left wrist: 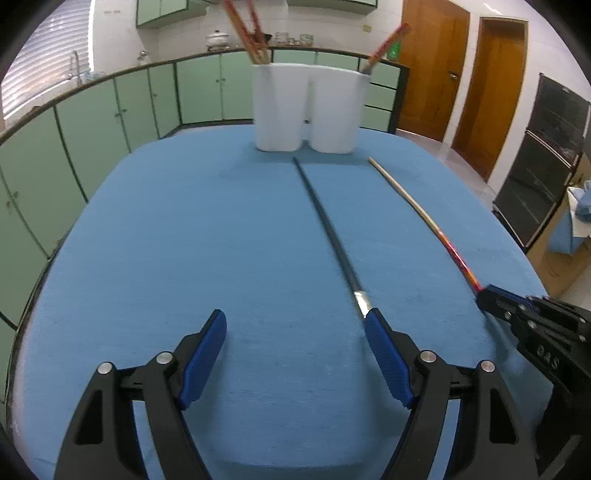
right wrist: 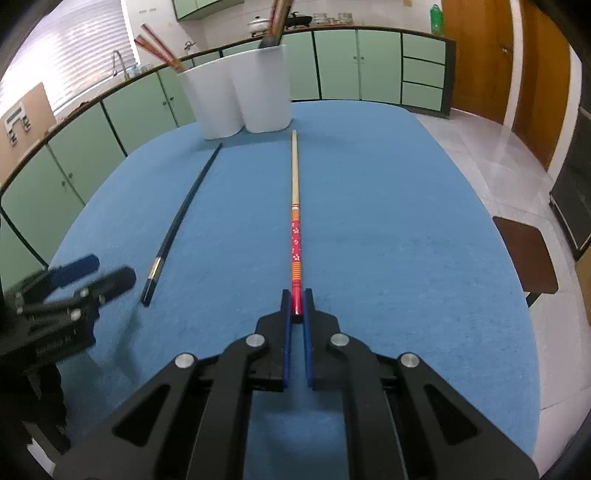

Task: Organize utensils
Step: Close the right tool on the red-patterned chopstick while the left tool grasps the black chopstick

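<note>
Home kitchen — green cabinets [left wrist: 92,122], sink tap [right wrist: 117,61], cooking pot [right wrist: 258,25] on counter, wooden doors [left wrist: 432,66]

The left gripper [left wrist: 295,354] is wide open at the bottom of the frame, over the blue table [left wrist: 166,240]. A black chopstick [left wrist: 328,236] lies up the middle. The right gripper [left wrist: 487,297], at the lower right, holds a red chopstick [left wrist: 424,218]. A white holder [left wrist: 310,107] stands at the top.

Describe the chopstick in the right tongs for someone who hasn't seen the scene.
On the blue table, in front of the white holder, two chopsticks lie loose. It is the pale wooden one with the red patterned end, clamped in the right tongs; its neighbour is plain black.
</note>
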Motion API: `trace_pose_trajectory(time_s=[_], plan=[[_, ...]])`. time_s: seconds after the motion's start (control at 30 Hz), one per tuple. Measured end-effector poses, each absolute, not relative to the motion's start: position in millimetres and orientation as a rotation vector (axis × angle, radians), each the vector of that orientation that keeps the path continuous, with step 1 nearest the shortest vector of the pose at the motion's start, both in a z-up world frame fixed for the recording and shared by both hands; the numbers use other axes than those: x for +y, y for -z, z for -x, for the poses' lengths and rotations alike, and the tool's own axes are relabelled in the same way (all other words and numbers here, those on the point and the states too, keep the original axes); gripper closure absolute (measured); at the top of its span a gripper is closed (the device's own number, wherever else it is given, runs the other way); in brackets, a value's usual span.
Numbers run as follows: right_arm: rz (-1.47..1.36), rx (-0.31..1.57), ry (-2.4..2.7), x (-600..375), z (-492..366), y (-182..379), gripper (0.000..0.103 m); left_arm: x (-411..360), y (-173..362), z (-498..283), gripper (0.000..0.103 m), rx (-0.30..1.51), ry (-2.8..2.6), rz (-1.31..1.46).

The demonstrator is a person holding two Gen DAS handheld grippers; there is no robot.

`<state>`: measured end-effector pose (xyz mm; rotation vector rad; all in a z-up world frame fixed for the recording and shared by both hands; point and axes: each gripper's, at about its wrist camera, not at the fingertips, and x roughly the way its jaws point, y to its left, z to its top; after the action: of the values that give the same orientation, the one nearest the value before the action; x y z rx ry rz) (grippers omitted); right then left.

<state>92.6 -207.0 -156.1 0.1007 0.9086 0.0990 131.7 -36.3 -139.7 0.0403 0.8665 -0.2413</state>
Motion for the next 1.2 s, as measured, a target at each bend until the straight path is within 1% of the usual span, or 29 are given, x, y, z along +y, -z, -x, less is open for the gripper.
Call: trace_pose_trajectory(time_s=[0.43, 0.5, 0.57, 0.7, 0.77, 0.8, 0.87, 0.9, 0.97, 1.2], plan=[[-0.093, 0.911, -0.097, -213.1, -93.4, 156.3, 0.098, -56.8, 146.6, -134.9, 0.028, 0.902, 0.238, -0.097], [-0.088, 0.912, -0.099, -211.9, -93.9, 156.1, 0.098, -58.2, 146.3, -134.3, 0.033, 0.899, 0.241, -0.102], [-0.088, 0.912, -0.105, -211.7, -94.2, 156.0, 0.097, -58.2, 145.2, -133.9, 0.045, 0.892, 0.245, -0.099], [-0.087, 0.911, -0.112, -212.3, -93.1, 155.6, 0.096, -56.3, 144.9, -132.4, 0.057, 0.883, 0.237, -0.093], [-0.079, 0.911, -0.113, -211.8, -91.7, 155.1, 0.096, -52.7, 144.8, -132.5, 0.07, 0.881, 0.22, -0.078], [-0.075, 0.911, -0.113, -211.5, -91.1, 154.9, 0.096, -49.9, 144.7, -132.5, 0.073, 0.881, 0.216, -0.068], [-0.073, 0.911, -0.112, -211.0, -90.5, 155.0, 0.096, -45.2, 144.4, -133.5, 0.083, 0.88, 0.206, -0.046], [-0.071, 0.912, -0.111, -210.0, -91.2, 155.1, 0.096, -44.4, 144.2, -133.7, 0.085, 0.88, 0.202, -0.042], [-0.059, 0.912, -0.107, -207.5, -92.0, 155.2, 0.097, -44.1, 144.2, -133.6, 0.096, 0.879, 0.197, -0.041], [-0.068, 0.888, -0.104, -208.9, -89.7, 151.7, 0.098, -42.5, 139.6, -131.3, 0.096, 0.866, 0.2, -0.028]])
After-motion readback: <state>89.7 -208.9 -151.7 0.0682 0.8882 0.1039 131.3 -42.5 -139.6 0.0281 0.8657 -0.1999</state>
